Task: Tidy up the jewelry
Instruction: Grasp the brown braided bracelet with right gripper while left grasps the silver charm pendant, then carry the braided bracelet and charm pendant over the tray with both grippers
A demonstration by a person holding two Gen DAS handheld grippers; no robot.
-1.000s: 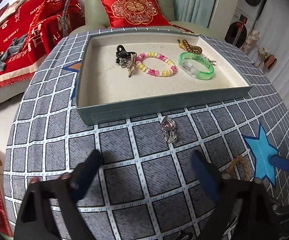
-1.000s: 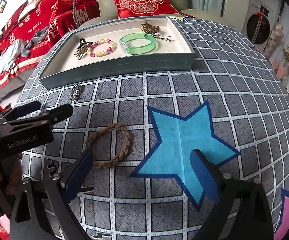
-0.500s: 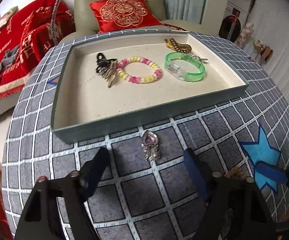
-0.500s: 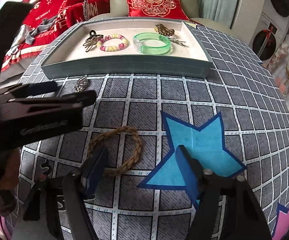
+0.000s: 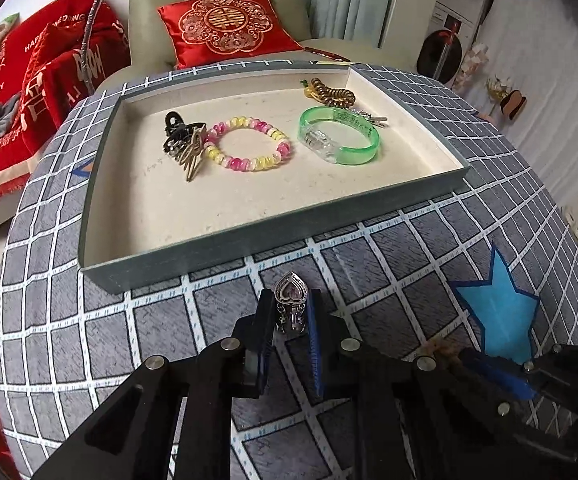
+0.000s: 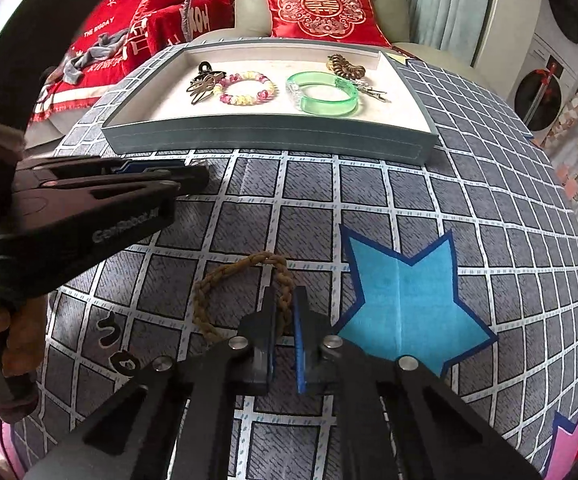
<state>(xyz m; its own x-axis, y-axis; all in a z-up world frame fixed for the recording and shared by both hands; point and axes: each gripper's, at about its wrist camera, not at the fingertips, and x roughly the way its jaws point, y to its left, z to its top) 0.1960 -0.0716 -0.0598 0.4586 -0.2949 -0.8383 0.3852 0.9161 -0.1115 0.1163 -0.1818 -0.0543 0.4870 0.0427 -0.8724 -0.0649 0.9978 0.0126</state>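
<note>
My left gripper (image 5: 289, 312) is shut on a silver heart-shaped clip (image 5: 290, 306) on the grid cloth, just in front of the grey tray (image 5: 249, 252). My right gripper (image 6: 285, 312) is shut on the right side of a brown braided bracelet (image 6: 241, 292) lying on the cloth. The tray (image 6: 273, 142) holds a black and bronze hair clip (image 5: 183, 142), a pink and yellow bead bracelet (image 5: 249, 142), a green bangle (image 5: 339, 138) and a brown coiled piece (image 5: 329, 90). The left gripper also shows in the right wrist view (image 6: 193, 178).
A blue star patch (image 6: 405, 300) lies on the cloth right of the braided bracelet. A sofa with a red cushion (image 5: 225, 26) and red blankets (image 5: 29, 92) stands behind the table. The table edge curves away at left and right.
Both grippers have moved forward and closed: the left on the silver heart clip, the right on the braided bracelet. Both were open a second ago.
</note>
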